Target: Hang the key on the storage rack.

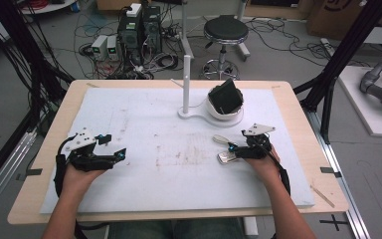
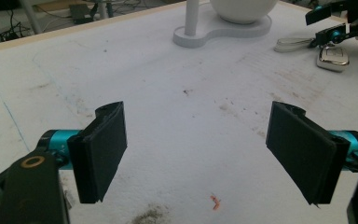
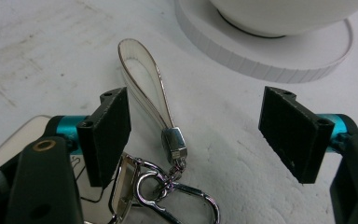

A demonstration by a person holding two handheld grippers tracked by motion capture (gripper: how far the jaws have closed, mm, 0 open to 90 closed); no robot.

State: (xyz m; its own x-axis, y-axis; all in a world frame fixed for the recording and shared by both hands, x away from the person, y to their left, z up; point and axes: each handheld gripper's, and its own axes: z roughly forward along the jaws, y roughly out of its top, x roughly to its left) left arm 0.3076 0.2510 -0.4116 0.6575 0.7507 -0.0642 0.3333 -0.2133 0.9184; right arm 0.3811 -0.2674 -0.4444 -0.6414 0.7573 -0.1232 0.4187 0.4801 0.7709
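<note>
A silver key fob (image 1: 225, 158) with a white strap loop (image 1: 220, 139) lies on the white mat, right of centre. My right gripper (image 1: 232, 149) hovers over it, open. In the right gripper view the strap (image 3: 144, 79) runs up beside the left jaw, its metal clasp (image 3: 174, 142) and key rings (image 3: 168, 193) lie low between the jaws, and nothing is clamped (image 3: 196, 112). My left gripper (image 1: 113, 146) rests open at the mat's left, with bare mat between its jaws (image 2: 196, 121). The left gripper view shows the fob (image 2: 332, 58) far right.
A white stand (image 1: 209, 117) with an upright post (image 1: 186, 82) and a bowl holding a black object (image 1: 225, 97) sits at the back centre, just beyond the keys. The mat (image 1: 169, 169) covers a wooden table. A stool (image 1: 225, 32) and cables lie on the floor behind.
</note>
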